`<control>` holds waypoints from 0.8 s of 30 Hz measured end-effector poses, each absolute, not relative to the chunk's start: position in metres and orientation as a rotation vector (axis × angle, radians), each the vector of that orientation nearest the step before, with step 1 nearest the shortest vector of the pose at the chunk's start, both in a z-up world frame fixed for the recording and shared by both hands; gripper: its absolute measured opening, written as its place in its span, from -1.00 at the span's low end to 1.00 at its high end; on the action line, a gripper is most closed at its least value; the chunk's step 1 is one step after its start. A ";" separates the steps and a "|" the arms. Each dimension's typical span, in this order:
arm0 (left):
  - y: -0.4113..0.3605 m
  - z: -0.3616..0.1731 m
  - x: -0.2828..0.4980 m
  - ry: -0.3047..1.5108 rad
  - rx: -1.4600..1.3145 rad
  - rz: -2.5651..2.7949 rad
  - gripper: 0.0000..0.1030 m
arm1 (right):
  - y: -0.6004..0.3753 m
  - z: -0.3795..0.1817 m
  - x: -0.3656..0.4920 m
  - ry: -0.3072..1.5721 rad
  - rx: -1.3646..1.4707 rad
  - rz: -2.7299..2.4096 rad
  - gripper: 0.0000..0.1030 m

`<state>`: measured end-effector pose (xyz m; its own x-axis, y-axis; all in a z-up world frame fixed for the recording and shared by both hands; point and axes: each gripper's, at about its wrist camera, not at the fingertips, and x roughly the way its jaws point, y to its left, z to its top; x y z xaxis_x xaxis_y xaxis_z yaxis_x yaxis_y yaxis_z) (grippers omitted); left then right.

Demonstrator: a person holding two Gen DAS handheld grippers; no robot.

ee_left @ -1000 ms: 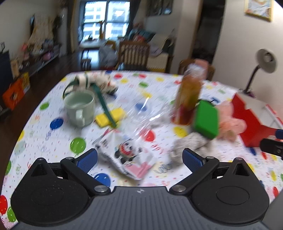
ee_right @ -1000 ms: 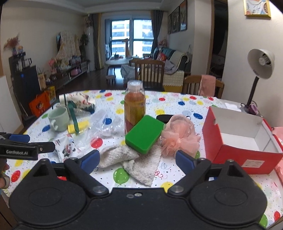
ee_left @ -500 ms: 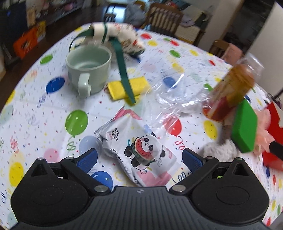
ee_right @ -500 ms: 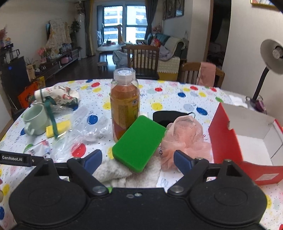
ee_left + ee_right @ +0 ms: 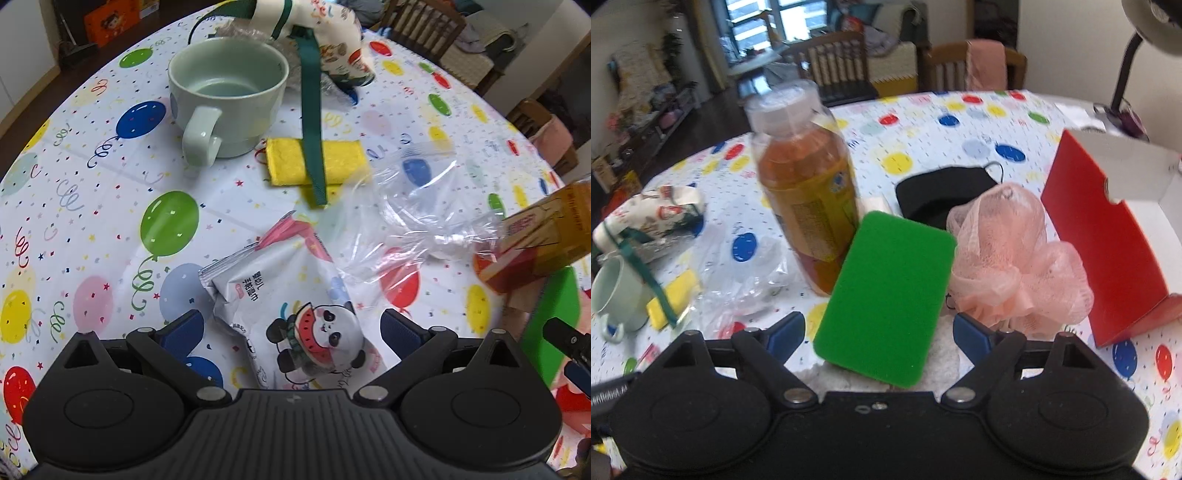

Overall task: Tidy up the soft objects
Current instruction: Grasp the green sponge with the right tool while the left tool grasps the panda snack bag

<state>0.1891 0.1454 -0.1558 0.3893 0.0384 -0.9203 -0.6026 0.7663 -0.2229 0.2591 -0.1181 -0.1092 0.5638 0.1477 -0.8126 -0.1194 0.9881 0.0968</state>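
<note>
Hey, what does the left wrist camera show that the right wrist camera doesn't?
Only the left wrist view: the panda wipes packet lying between the open left claw.
Only the right wrist view: the pink mesh puff, black mask and red box.
Both: the mug, yellow sponge, green sponge and bottle.

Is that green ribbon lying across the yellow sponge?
Yes, the green ribbon runs from the printed pouch straight over the yellow sponge.
</note>
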 end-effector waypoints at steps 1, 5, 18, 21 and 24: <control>0.146 -0.157 0.190 1.109 -0.600 0.441 0.99 | -0.117 -0.112 0.262 0.972 0.038 0.144 0.69; 0.145 -0.164 0.192 1.116 -0.613 0.442 0.98 | -0.117 -0.121 0.271 1.013 0.064 0.103 0.67; 0.144 -0.165 0.187 1.103 -0.595 0.399 0.56 | -0.117 -0.124 0.277 1.031 0.099 0.071 0.31; 0.147 -0.164 0.184 1.090 -0.595 0.383 0.50 | -0.116 -0.120 0.273 1.014 0.082 0.081 0.27; 0.147 -0.163 0.181 1.067 -0.589 0.356 0.36 | -0.117 -0.114 0.267 0.996 0.078 0.100 0.25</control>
